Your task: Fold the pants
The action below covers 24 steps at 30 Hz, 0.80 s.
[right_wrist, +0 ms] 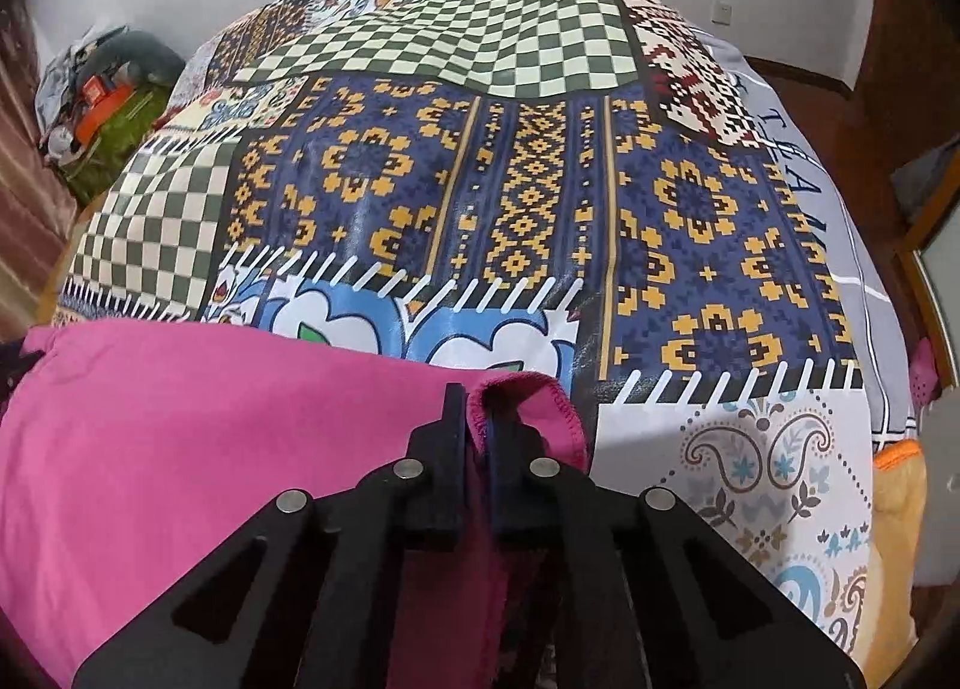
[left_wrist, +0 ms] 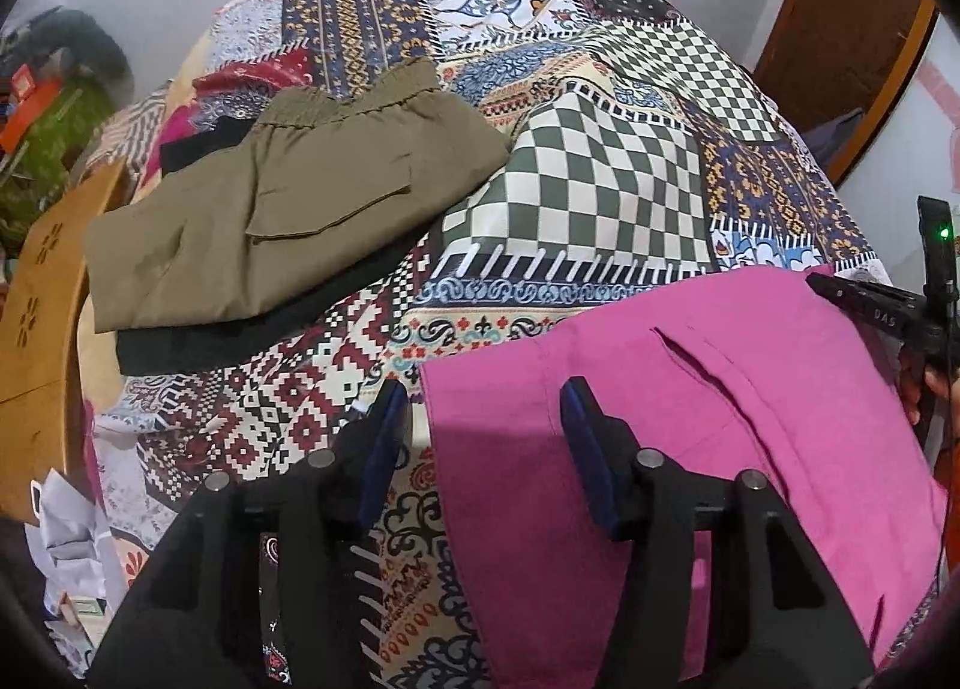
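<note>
Right hand-held gripper (right_wrist: 474,419) clamped on pink pants (right_wrist: 180,437) hem; left hand-held gripper (left_wrist: 480,407) wide, astride their edge.

White letters "DAS" stand on the black body of the right gripper (left_wrist: 887,309), seen from the left wrist. Large dark letters run along the grey sheet (right_wrist: 852,245) beside the patchwork bedspread (right_wrist: 420,191), too warped to read.

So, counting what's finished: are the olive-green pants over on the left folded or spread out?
Folded. The olive-green pants lie as a compact rectangle on the patterned bedspread, waistband at the top, atop a dark garment.
</note>
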{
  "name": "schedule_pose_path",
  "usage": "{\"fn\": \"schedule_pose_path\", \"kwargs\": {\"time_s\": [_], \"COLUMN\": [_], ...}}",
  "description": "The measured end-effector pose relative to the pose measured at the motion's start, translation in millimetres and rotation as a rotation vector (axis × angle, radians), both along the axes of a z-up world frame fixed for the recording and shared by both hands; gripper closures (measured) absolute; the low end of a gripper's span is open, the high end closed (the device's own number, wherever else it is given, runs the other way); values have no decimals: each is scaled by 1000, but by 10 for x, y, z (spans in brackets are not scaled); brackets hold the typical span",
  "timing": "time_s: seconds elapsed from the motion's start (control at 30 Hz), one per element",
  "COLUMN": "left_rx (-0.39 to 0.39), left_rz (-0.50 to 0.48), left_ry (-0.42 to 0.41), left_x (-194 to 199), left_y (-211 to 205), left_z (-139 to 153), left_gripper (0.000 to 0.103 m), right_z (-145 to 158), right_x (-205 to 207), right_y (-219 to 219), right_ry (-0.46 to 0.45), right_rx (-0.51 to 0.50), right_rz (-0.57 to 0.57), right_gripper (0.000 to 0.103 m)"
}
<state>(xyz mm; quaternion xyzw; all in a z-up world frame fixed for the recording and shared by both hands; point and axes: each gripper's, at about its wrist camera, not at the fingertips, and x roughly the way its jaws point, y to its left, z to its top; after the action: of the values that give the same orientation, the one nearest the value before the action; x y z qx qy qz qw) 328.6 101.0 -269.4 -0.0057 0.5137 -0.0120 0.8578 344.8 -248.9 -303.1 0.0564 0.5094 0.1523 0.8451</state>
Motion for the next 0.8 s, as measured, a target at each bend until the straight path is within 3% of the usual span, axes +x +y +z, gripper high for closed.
{"fn": "schedule_pose_path", "kwargs": {"time_s": [0.13, 0.3, 0.37, 0.47, 0.57, 0.63, 0.8], "left_rx": [-16, 54, 74, -10, -30, -34, -27], "left_rz": [9, 33, 55, 55, 61, 50, -1], "left_ry": [9, 6, -5, -22, -60, -84, -132], "left_x": [1, -39, -73, -110, -133, -140, -121], "left_y": [41, 30, 48, 116, 101, 46, -161], "left_z": [-12, 139, 221, 387, 577, 701, 896], "left_gripper": [47, 48, 48, 48, 47, 46, 37], "right_z": [-44, 89, 186, 418, 670, 871, 1252], "right_x": [61, 41, 19, -49, -132, -210, -397], "right_y": [-106, 17, -12, -58, 4, 81, 364], "right_ry": [21, 19, 19, 23, -20, -63, -173], "right_rx": [44, -63, -56, -14, -7, 7, 57], "right_rz": [-25, -4, -4, -1, 19, 45, 114], "right_gripper": [102, 98, 98, 95, 86, 71, 47]}}
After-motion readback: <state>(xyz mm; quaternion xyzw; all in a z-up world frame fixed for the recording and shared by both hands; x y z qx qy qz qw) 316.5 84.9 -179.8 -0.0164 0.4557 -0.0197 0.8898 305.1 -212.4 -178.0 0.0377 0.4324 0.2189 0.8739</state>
